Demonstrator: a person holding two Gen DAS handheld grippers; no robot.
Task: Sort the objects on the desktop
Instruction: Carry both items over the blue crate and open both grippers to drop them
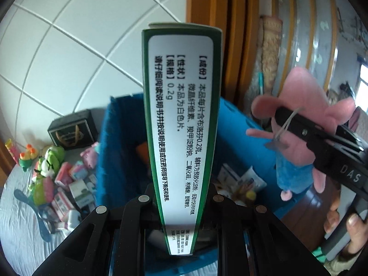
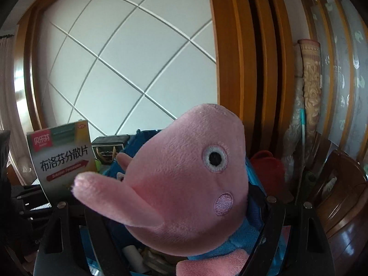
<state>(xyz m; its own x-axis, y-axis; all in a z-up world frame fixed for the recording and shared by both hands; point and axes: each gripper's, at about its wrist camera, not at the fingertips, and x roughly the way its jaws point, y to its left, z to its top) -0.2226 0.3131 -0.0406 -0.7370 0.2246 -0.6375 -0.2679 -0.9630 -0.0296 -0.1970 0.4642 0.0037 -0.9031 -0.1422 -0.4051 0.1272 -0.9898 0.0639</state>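
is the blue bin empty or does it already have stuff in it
Not empty. In the left wrist view, the blue bin already holds small packets and something yellow at its bottom.

blocked: medicine box [image 1: 181,124] and pink plush [image 1: 301,124] fill air above blue bin [image 1: 115,151] | free: bin's left, over bedsheet [image 1: 20,225]

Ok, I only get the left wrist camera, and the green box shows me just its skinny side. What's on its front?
Observer: The medicine box has a red logo in its top corner, big black Chinese characters, and a red arrow underneath.
Operator: Does the pink toy have a face?
Observer: Yes, the pig plush shows one round black eye and a pink cheek patch.
Operator: Anything behind it?
Observer: A red object, too hidden to name.
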